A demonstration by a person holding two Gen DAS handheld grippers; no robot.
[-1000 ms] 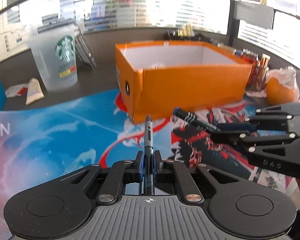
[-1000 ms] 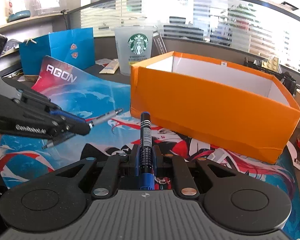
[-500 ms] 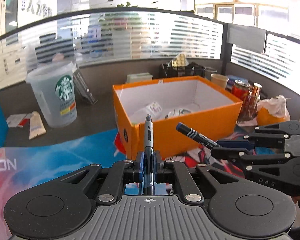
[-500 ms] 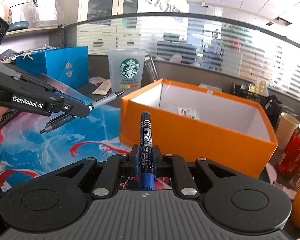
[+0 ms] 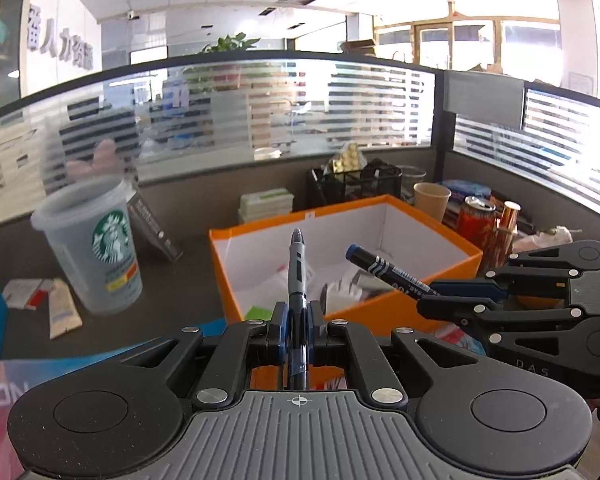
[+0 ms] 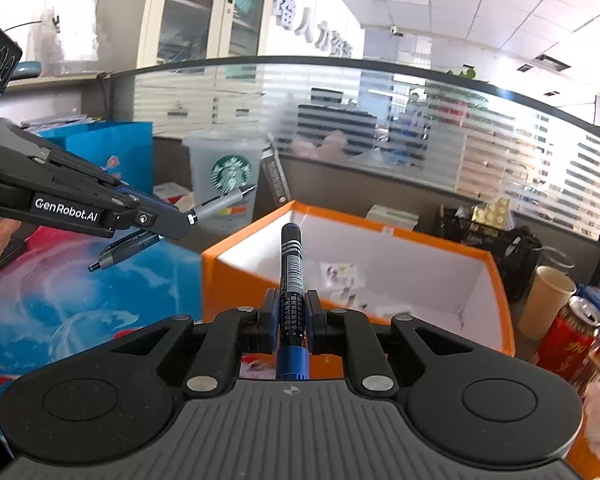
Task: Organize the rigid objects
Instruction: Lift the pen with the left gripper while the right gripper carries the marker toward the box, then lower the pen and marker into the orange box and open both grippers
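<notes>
Both the left gripper [image 5: 298,320], clamping a grey-and-blue ballpoint pen [image 5: 297,276], and the right gripper [image 6: 291,314], clamping a black-and-blue marker [image 6: 291,276], have risen above the open orange cardboard box [image 5: 420,308], revealing its contents.

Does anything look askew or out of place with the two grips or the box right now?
Nothing stands out. The left gripper is shut on the grey pen, and the right gripper on the blue marker. Both point along the fingers toward the open orange box, which sits upright with small items inside.
</notes>
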